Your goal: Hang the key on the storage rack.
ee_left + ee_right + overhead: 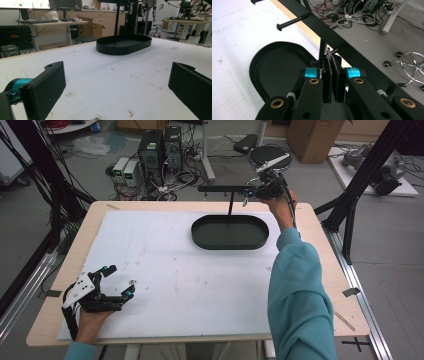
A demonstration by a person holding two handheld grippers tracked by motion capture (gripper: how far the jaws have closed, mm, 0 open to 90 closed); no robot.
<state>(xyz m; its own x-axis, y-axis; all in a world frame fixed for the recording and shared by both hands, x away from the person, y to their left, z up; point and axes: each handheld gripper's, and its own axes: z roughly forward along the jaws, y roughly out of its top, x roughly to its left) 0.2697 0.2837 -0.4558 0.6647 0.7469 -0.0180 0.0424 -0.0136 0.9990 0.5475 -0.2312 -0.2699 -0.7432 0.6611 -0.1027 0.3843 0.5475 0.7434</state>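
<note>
Your black oval tray (230,232) with its upright stand and pegged crossbar (317,22) sat near the desk's (310,270) far edge. Your right tongs (251,193) were pinched nearly shut by a peg; whether they gripped something small, I could not tell. Pulling hard could have tipped the stand. Your left tongs (119,281) gaped empty near the front-left corner. No writing was legible.

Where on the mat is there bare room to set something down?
The white foam mat is bare between the left gripper and the black oval tray, also along its left side. It is crowded at the far right: tray, black peg stand and right gripper.
</note>
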